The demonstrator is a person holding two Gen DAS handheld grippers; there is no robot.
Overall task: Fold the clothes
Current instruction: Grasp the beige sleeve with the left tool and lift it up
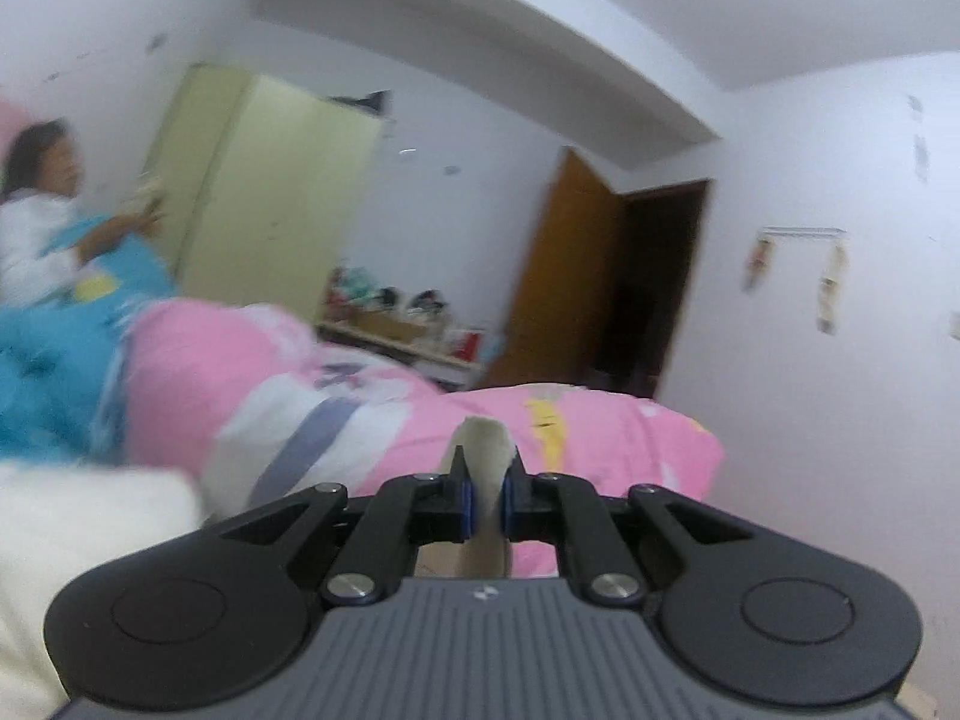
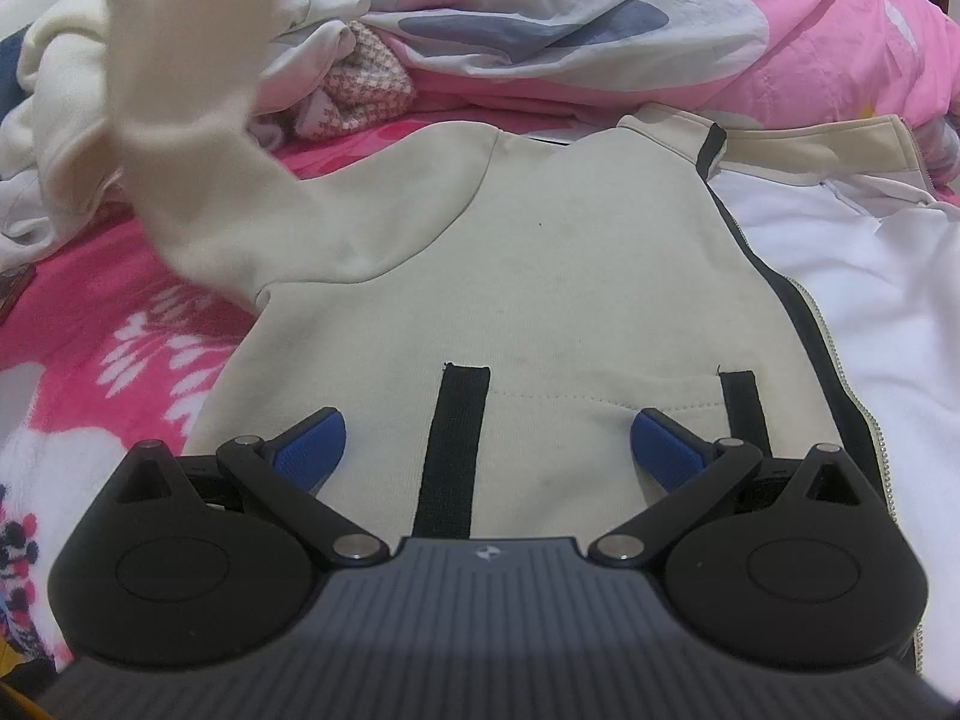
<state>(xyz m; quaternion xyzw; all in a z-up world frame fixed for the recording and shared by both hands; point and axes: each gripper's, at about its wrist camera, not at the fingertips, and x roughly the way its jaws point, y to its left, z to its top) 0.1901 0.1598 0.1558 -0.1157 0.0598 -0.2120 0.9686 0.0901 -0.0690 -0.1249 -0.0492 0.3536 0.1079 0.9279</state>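
Observation:
A cream jacket (image 2: 540,276) with black pocket strips and a black zip band lies flat on the bed, its white lining (image 2: 870,312) showing at the right. Its left sleeve (image 2: 180,120) is lifted up and blurred. In the left wrist view my left gripper (image 1: 487,498) is shut on the cream sleeve end (image 1: 483,450) and points up into the room. My right gripper (image 2: 487,450) is open and empty, hovering just above the jacket's lower front, its blue pads (image 2: 312,450) on either side of a black pocket strip (image 2: 453,450).
A pink blanket (image 2: 90,330) covers the bed. A pink quilt (image 2: 660,18) and a heap of pale clothes (image 2: 312,78) lie beyond the jacket. In the left wrist view a person (image 1: 42,210) sits at the left, near a green wardrobe (image 1: 270,198) and an open brown door (image 1: 570,276).

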